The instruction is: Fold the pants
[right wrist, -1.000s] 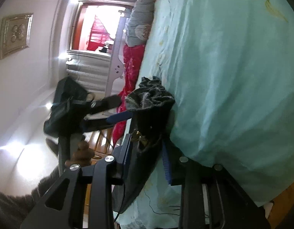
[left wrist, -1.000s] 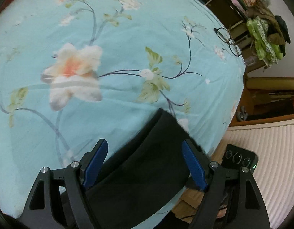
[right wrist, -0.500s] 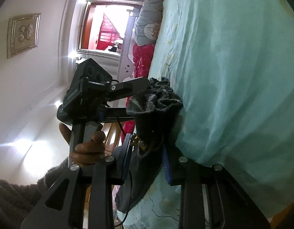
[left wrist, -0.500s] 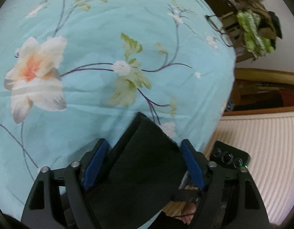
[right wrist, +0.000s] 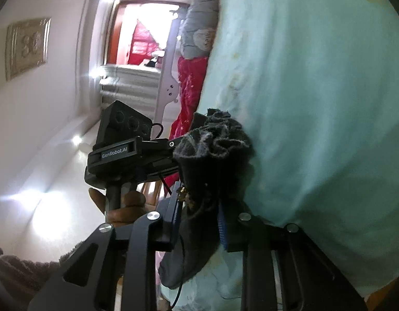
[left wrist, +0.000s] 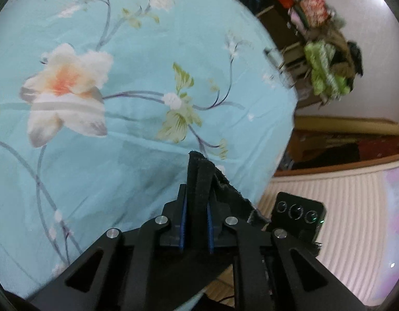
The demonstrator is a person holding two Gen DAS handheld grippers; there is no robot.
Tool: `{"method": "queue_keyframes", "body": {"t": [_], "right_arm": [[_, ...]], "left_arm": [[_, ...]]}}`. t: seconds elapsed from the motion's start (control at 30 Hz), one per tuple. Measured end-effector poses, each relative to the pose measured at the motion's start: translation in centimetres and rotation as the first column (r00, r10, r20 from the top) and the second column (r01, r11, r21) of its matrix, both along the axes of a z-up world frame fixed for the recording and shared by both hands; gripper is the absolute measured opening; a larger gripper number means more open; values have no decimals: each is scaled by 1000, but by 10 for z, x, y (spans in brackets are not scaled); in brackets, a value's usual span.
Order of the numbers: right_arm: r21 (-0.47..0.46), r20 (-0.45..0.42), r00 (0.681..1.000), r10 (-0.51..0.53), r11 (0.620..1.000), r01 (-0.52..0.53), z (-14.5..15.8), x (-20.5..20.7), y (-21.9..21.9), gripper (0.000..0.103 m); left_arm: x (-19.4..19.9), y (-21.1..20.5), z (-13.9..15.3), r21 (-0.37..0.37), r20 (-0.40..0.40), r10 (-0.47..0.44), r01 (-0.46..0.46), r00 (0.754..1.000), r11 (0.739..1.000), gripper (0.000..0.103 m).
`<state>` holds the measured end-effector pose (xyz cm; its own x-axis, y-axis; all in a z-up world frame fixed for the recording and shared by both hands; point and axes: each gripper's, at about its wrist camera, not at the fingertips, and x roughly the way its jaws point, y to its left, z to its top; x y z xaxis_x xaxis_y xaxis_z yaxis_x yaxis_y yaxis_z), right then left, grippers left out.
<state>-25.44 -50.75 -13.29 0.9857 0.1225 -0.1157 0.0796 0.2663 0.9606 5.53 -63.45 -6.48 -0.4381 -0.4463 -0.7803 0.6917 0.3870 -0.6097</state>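
The pants are dark, almost black, and hang at the edge of a turquoise flowered bed sheet (left wrist: 121, 129). In the left wrist view my left gripper (left wrist: 197, 194) is shut on a folded edge of the pants (left wrist: 199, 171), which sticks up between the blue pads. In the right wrist view my right gripper (right wrist: 199, 207) is shut on a bunched part of the pants (right wrist: 215, 142), and the rest droops below the jaws. The left gripper (right wrist: 171, 153) reaches that bunch from the left, with a hand (right wrist: 121, 204) on its handle. The sheet (right wrist: 316, 103) fills the right side.
The bed's edge drops to a wooden floor and a white ribbed surface (left wrist: 329, 207). A heap of clothes (left wrist: 324, 72) sits on furniture beyond the bed. A red cloth (right wrist: 191, 83), a grey pillow (right wrist: 199, 31) and a bright doorway (right wrist: 145, 31) lie past the bed's far end.
My left gripper's jaws have gone from wide apart around the pants to shut on a fold of them. In the right wrist view the left gripper came in to the bunch. The right grip is unchanged.
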Motion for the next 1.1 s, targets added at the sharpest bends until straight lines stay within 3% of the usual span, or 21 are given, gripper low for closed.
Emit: {"method": "queue_keyframes", "body": {"t": [0.27,0.47,0.57,0.63,0.7,0.8,0.83,0.9,0.97,1.03,1.1], "right_arm": [[-147,-4,995,99,984,-98,53,25,28,28],[-249,-45,969,243,937,-246,91,68,76,28],[-273,-101,933,346,892,-360,95,101,113,28],[-260,-158,898,410,860,-438,88,125,140,29],[-241,-250,852,461,822,-516,74,152,167,33],[-230,-410,794,450,791,-567,56,183,198,45],[-247,-430,790,437,785,-568,58,186,203,48],[-286,-451,778,437,755,-590,73,190,212,67],[-321,-466,765,443,721,-613,93,183,215,70],[-368,-453,777,436,703,-609,111,171,213,70],[-394,-401,823,402,735,-551,123,149,197,75]], "left_arm": [[17,68,53,-131,-45,101,-107,994,986,11],[38,164,68,-172,-84,221,-233,972,957,12],[53,227,54,-157,-110,314,-328,943,931,13],[61,268,36,-116,-119,398,-411,910,904,16],[68,304,14,-54,-126,477,-486,870,872,17],[77,346,-11,26,-185,573,-579,799,815,17],[77,354,-13,28,-197,589,-596,783,802,17],[78,370,-9,6,-193,616,-627,763,779,17],[77,381,-3,-23,-187,626,-641,757,767,22],[74,391,2,-45,-192,639,-657,745,752,44],[65,395,7,-80,-202,646,-670,736,738,59]]}}
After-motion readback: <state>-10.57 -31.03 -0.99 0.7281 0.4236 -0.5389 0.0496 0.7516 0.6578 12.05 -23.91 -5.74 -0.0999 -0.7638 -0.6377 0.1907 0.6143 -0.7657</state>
